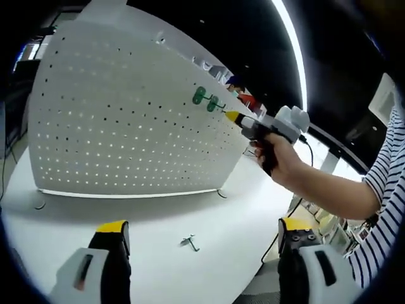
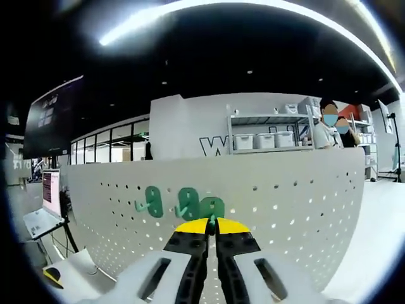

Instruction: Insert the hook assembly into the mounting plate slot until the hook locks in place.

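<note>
A white pegboard point(image 1: 126, 126) stands upright on the white table point(image 1: 240, 209). Two green hooks point(image 1: 200, 96) hang near its upper right. My right gripper point(image 1: 232, 116), held in a person's hand, has its yellow tips at the board just right of them. In the right gripper view its jaws point(image 2: 212, 227) are shut on a third green hook point(image 2: 212, 208), pressed against the pegboard point(image 2: 285, 202) beside the two mounted hooks point(image 2: 154, 201). My left gripper point(image 1: 202, 228) is open low over the table, holding nothing. A small metal hook point(image 1: 188, 242) lies on the table between its jaws.
The person's striped sleeve point(image 1: 386, 190) fills the right side. A cable point(image 1: 272, 247) runs off the table's right edge. Behind the board stand a shelf with bins point(image 2: 266, 139) and people. A laptop point(image 2: 41, 221) sits at the left.
</note>
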